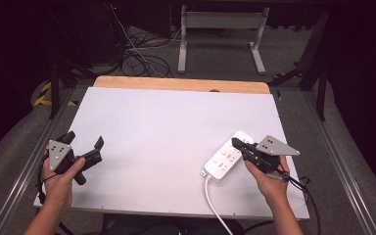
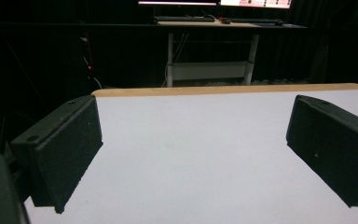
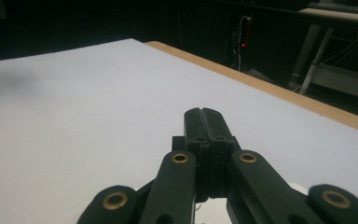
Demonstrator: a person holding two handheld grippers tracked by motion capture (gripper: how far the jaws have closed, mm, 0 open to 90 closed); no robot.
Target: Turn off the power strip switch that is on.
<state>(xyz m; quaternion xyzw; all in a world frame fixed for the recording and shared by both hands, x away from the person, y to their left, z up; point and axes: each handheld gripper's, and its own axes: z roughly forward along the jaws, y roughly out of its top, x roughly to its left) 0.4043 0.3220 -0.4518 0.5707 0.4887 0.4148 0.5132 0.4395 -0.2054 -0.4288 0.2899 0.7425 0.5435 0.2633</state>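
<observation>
A white power strip point(image 1: 227, 157) with several sockets lies at an angle on the right of the white table top point(image 1: 166, 132), its white cord point(image 1: 214, 203) running off the front edge. My right gripper point(image 1: 235, 142) hovers over the strip's near end, jaws pressed together with nothing between them; in the right gripper view the right gripper point(image 3: 202, 116) points across the bare table. My left gripper point(image 1: 85, 139) is held at the table's left side, open and empty; in the left gripper view its two black pads point(image 2: 67, 149) stand wide apart over bare table.
A wooden strip point(image 1: 181, 84) edges the table's far side. Beyond it stand a white desk frame point(image 1: 220, 34) and tangled cables point(image 1: 137, 58) on the floor. Metal rails point(image 1: 342, 166) run along both sides of the table.
</observation>
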